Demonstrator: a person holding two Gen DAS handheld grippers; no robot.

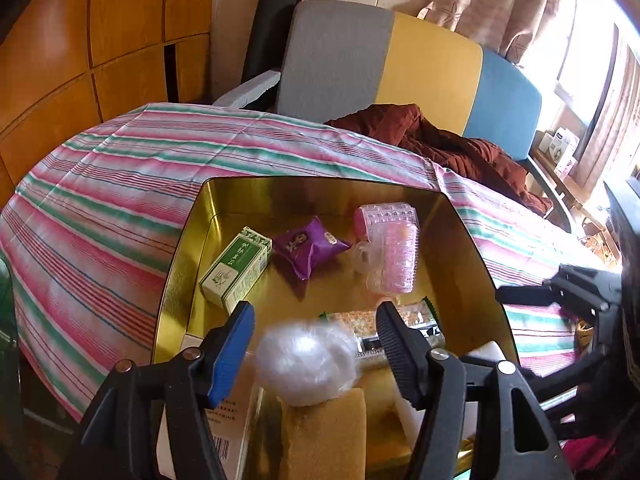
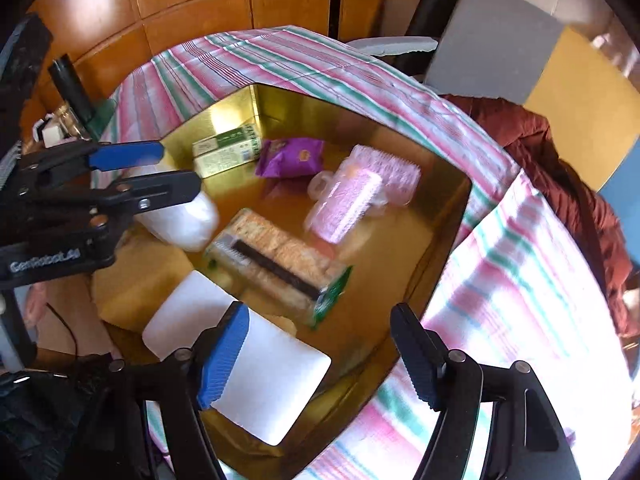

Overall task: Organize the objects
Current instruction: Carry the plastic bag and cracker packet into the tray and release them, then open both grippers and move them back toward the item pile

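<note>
A gold tin box [image 1: 452, 240] [image 2: 440, 216] lies on a striped cloth. Inside it are a green carton [image 1: 236, 268] [image 2: 226, 152], a purple snack packet [image 1: 306, 246] [image 2: 290, 157], a pink clear plastic item [image 1: 390, 252] [image 2: 352, 200] and a cracker pack [image 1: 408, 320] [image 2: 280, 264]. My left gripper [image 1: 314, 340] [image 2: 160, 174] is open, with a crumpled white plastic bag [image 1: 306, 362] [image 2: 184, 222] between its fingers, resting on a yellow sponge [image 1: 324, 432] [image 2: 136, 284]. My right gripper [image 2: 320, 356] hangs open over the box's near corner, beside a white foam block [image 2: 260, 384].
The striped cloth [image 1: 120, 184] [image 2: 500, 280] covers the table. A brown garment [image 1: 448, 140] [image 2: 568, 176] lies on a grey, yellow and blue sofa [image 1: 432, 64] behind it. Wooden wall panels [image 1: 80, 40] stand at the left. A white barcoded box [image 1: 228, 428] sits near the left fingers.
</note>
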